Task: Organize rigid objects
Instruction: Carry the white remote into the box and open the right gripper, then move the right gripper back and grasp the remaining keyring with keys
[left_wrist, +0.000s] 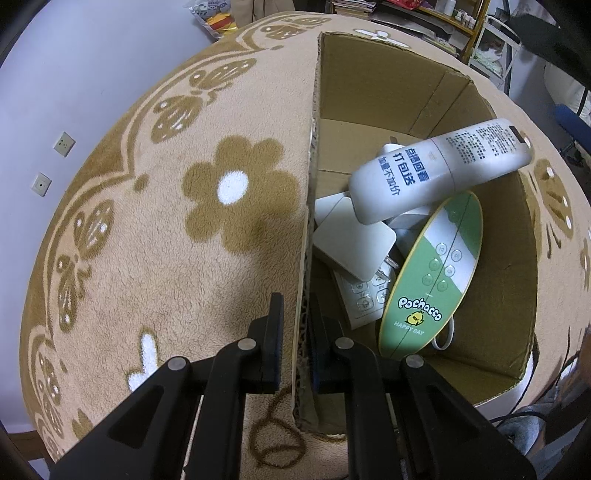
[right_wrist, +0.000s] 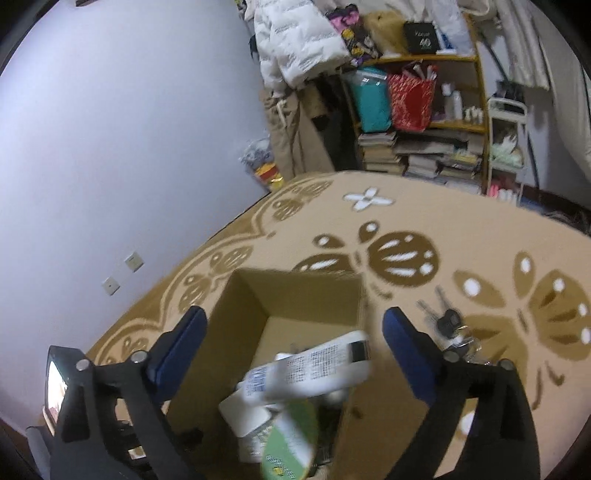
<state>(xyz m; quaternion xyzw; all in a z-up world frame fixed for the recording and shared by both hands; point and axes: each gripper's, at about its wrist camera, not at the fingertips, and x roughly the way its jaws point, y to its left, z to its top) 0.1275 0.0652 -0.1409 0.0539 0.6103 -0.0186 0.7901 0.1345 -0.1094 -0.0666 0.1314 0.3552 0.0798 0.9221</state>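
Note:
An open cardboard box (left_wrist: 369, 92) stands on a tan flowered blanket (left_wrist: 166, 221). Inside lie a white remote (left_wrist: 436, 170), a green and white oval Pochacco device (left_wrist: 432, 280), a white square adapter (left_wrist: 351, 240) and a white button panel (left_wrist: 365, 299). My left gripper (left_wrist: 295, 325) is shut on the box's left wall. My right gripper (right_wrist: 295, 332) is open and empty above the box (right_wrist: 295, 291); the remote (right_wrist: 314, 369) and the green device (right_wrist: 291, 439) lie below it. A bunch of keys (right_wrist: 447, 325) lies on the blanket right of the box.
A grey wall with sockets (right_wrist: 122, 273) runs along the left. Shelves with books and bags (right_wrist: 417, 122) and hanging clothes (right_wrist: 299, 48) stand beyond the blanket's far edge. A white cart (right_wrist: 506, 147) stands at the far right.

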